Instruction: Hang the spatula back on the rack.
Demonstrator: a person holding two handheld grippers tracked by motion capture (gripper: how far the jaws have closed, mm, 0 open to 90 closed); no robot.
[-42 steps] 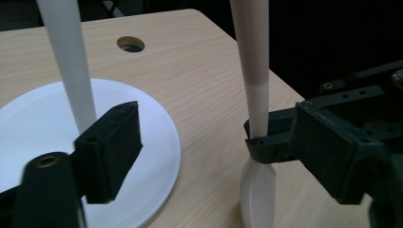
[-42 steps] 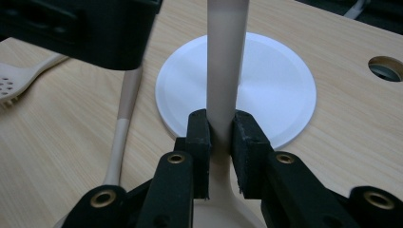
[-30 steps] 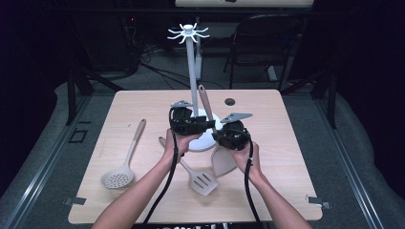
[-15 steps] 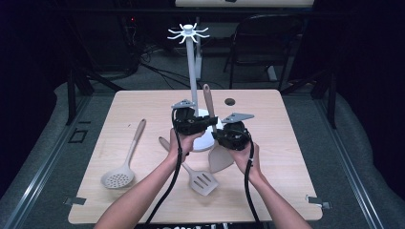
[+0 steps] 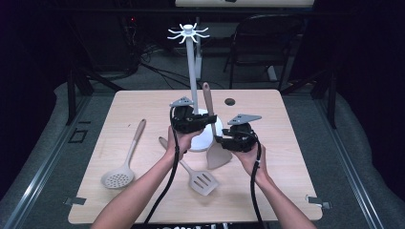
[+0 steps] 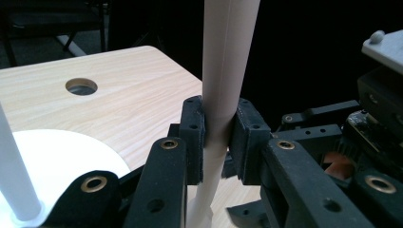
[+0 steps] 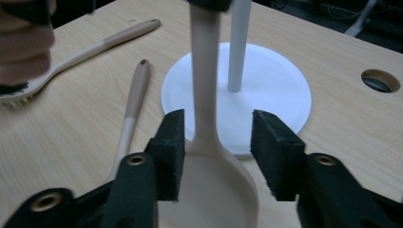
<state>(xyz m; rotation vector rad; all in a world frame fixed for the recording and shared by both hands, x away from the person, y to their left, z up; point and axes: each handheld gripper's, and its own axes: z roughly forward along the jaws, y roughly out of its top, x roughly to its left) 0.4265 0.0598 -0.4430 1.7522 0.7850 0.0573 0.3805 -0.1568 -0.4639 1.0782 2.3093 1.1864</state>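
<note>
Beige spoon (image 5: 213, 136) is standing upright beside the white rack (image 5: 193, 86), and we are passing it between tools. Our right gripper (image 7: 216, 142) has just been opening, its jaws apart around the spoon's neck. Farther on, our left gripper (image 6: 218, 137) is clamping the handle. Hanging it on the rack's top hooks is remaining; two other utensils are lying on the table (image 5: 296, 157).

We note a beige spoon (image 5: 213, 133) standing nearly upright, bowl down, beside the white stand's round base (image 5: 216, 125). Its straight handle rises past the stand's pole, pinched partway up between the left tongs (image 6: 217, 137). Its broad, smooth bowl hangs low over the bench (image 5: 296, 157), apart from the right tongs' (image 7: 217, 142) pads.
</note>
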